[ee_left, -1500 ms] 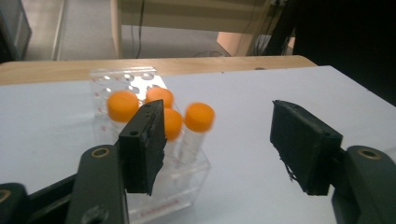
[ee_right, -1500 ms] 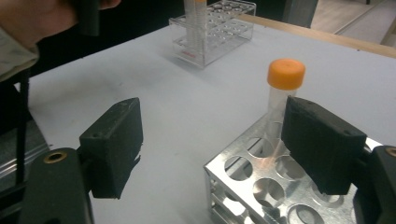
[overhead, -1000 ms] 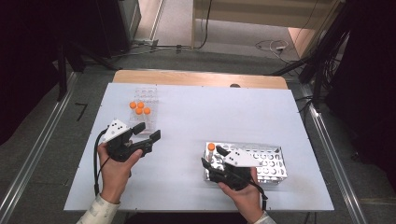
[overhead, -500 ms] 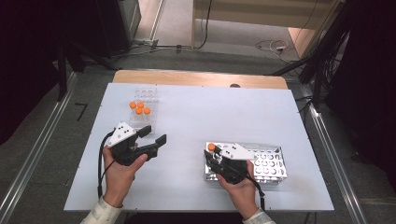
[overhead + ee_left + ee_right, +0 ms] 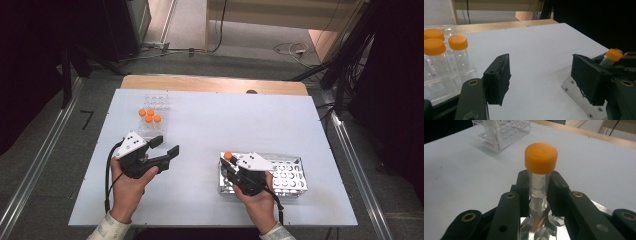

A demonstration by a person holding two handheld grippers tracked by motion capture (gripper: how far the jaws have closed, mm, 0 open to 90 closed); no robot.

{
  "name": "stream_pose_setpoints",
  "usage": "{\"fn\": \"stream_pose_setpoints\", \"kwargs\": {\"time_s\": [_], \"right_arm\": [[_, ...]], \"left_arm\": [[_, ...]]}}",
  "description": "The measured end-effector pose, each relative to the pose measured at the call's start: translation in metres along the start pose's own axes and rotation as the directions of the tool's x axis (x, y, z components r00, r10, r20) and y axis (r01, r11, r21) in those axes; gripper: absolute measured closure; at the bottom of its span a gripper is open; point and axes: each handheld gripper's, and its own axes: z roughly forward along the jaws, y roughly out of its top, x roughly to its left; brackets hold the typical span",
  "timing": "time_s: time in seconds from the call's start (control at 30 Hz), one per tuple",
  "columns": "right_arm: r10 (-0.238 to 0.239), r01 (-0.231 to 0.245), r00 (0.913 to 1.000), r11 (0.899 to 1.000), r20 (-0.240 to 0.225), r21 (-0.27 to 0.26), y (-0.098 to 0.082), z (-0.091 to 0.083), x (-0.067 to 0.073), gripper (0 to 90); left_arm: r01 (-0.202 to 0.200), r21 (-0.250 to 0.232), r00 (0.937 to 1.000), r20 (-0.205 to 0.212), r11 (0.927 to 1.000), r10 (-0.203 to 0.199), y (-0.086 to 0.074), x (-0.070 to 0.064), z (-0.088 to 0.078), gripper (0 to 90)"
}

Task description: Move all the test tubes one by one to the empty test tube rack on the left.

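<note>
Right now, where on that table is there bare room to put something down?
The widest bare patch is the middle of the white table, between the clear rack of orange-capped tubes and the metal rack. The far right corner is bare too. It is crowded near the front, where the left gripper hovers and the right gripper clamps a tube.

My left claw (image 5: 166, 146) and right claw (image 5: 229, 169) are black, blocky tools, each topped by a pale three-cornered plate (image 5: 131, 144) dotted with dark marks. A black cable (image 5: 107, 175) trails from each toward my light sleeves (image 5: 111, 228). Up close, the jaw arms carry brass-ringed screw holes (image 5: 510, 195) and flat black pads (image 5: 499, 80).
</note>
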Motion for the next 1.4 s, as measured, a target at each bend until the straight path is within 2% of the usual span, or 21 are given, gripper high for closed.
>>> {"fn": "stream_pose_setpoints", "kwargs": {"time_s": [0.4, 0.63, 0.97, 1.2, 1.4], "right_arm": [[-0.004, 0.003, 0.9999, 0.997, -0.012, -0.080, 0.027, -0.026, 0.001, 71.1], [-0.009, 0.005, 0.9989, 0.995, -0.047, -0.104, 0.037, -0.034, 0.008, 71.1], [-0.064, 0.055, 0.9886, 0.996, -0.136, -0.065, 0.036, -0.015, 0.037, 71.2], [-0.083, 0.078, 0.9828, 0.996, -0.165, -0.034, 0.034, 0.005, 0.051, 71.2], [-0.089, 0.087, 0.9787, 0.996, -0.185, -0.019, 0.031, 0.017, 0.060, 71.3]], "left_arm": [[-0.009, -0.004, 0.9999, 0.011, 1.0000, 0.009, 0.002, -0.005, -0.004, 32.2], [-0.015, 0.001, 0.9996, 0.024, 0.9999, 0.015, 0.004, -0.008, -0.006, 29.5], [-0.034, -0.029, 0.9973, 0.064, 0.9990, 0.036, 0.011, -0.020, -0.017, 28.2], [-0.064, -0.031, 0.9925, 0.103, 0.9975, 0.066, 0.011, -0.032, -0.020, 26.8], [-0.101, -0.009, 0.9855, 0.136, 0.9948, 0.102, 0.009, -0.041, -0.018, 37.6]]}}
